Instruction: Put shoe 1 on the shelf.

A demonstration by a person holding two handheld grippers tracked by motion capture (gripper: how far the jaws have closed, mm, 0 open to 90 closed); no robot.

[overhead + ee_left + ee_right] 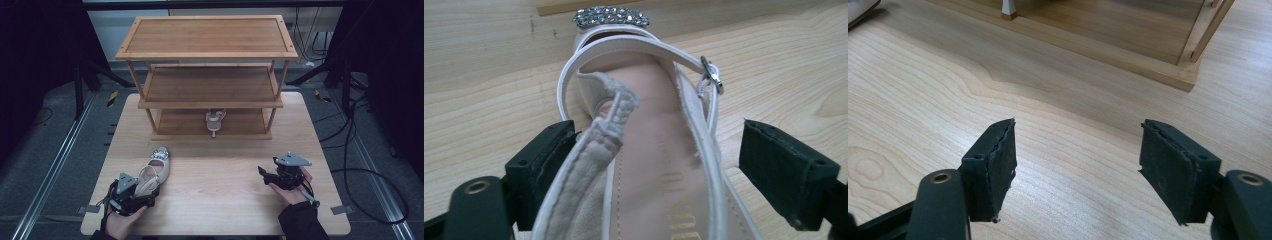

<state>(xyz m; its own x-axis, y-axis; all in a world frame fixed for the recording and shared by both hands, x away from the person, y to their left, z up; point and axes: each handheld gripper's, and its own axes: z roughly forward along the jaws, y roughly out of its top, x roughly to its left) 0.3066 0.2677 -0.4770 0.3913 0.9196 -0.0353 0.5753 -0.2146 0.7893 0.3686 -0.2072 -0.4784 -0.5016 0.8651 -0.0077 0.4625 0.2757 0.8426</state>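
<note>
A pale beige slingback shoe [156, 171] with a rhinestone ornament [610, 16] on its toe lies on the table at the front left, toe pointing away. My left gripper [144, 191] is open around the shoe's heel end [649, 170]; the left jaw touches the heel strap and the right jaw stands clear of it. A matching shoe [215, 120] rests on the bottom shelf of the wooden rack [207, 37], heel toward me. My right gripper [263, 173] sits at the front right, open with nothing between its jaws [1078, 155].
The three-tier rack stands at the back of the light wooden table [225, 165]; its base rail [1148, 60] crosses the top of the right gripper view. Cables and metal rails run along the floor on either side.
</note>
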